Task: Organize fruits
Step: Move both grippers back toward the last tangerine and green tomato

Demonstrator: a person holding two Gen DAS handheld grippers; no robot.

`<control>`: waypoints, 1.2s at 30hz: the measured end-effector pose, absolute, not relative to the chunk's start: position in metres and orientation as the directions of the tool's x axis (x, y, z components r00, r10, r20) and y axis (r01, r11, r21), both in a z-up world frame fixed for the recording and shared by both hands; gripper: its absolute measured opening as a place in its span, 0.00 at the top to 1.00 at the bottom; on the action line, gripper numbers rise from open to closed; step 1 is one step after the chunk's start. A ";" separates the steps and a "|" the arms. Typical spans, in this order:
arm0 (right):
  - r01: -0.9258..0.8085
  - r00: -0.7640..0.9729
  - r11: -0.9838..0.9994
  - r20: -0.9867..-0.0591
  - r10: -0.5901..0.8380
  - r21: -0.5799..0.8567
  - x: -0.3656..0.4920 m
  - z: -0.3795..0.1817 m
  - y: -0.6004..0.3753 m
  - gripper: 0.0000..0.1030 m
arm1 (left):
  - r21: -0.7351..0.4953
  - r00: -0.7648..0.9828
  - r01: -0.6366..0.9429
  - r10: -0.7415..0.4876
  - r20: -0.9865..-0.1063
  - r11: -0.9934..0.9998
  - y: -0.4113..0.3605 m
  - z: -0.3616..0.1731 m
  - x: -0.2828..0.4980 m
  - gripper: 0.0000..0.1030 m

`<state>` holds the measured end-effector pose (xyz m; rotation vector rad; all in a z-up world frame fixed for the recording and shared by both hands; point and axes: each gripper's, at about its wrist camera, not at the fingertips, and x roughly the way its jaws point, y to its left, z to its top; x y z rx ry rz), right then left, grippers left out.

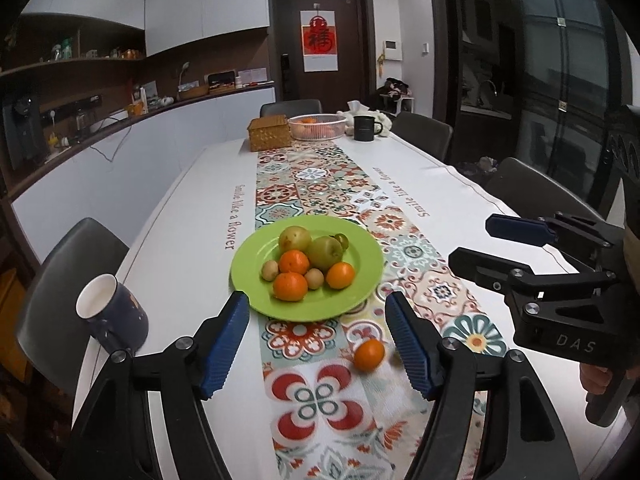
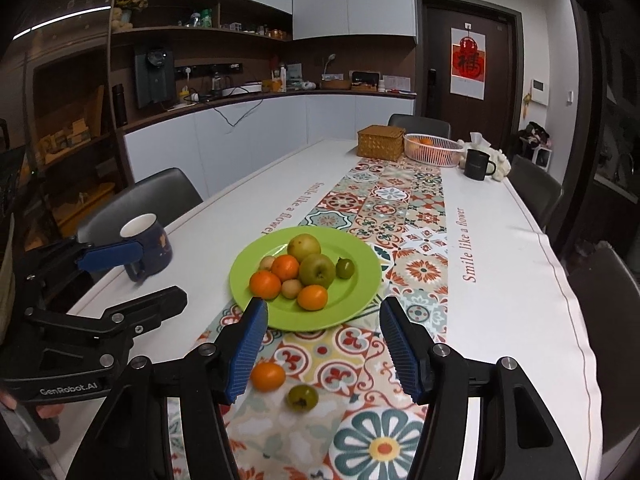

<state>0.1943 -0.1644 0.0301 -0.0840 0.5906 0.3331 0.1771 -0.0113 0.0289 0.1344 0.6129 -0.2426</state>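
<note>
Table (image 2: pixel 520 280) w/ patterned runner (image 2: pixel 384 216). Green plate (image 2: pixel 360 280) sat mid-runner, piled w/ oranges, green apples, small fruits. Loose orange (image 2: pixel 268 376) and small green fruit (image 2: pixel 303 398) lay on runner at plate's 6 o'clock. Blue mug (image 2: pixel 154 246) at 9. Left gripper (image 1: pixel 316 344) & right gripper (image 2: pixel 322 348) both had jaws apart, nothing between.

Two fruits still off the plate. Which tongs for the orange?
Probably left. The orange lies between the open left tongs; in the right view it sits by the right tongs' left finger.
</note>
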 end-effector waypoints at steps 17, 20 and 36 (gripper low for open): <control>-0.360 0.759 0.933 -0.586 0.284 -0.013 0.157 0.016 -0.160 0.43 | 0.136 0.793 0.370 -0.236 -0.561 0.919 -0.022 0.013 0.142 0.32; -0.362 0.751 0.932 -0.599 0.279 -0.021 0.156 0.009 -0.159 0.43 | 0.167 0.788 0.395 -0.240 -0.566 0.904 -0.025 0.006 0.139 0.32; -0.433 0.648 0.899 -0.716 0.261 -0.064 0.179 -0.041 -0.146 0.43 | 0.134 0.658 0.527 -0.303 -0.689 0.839 -0.030 -0.046 0.174 0.33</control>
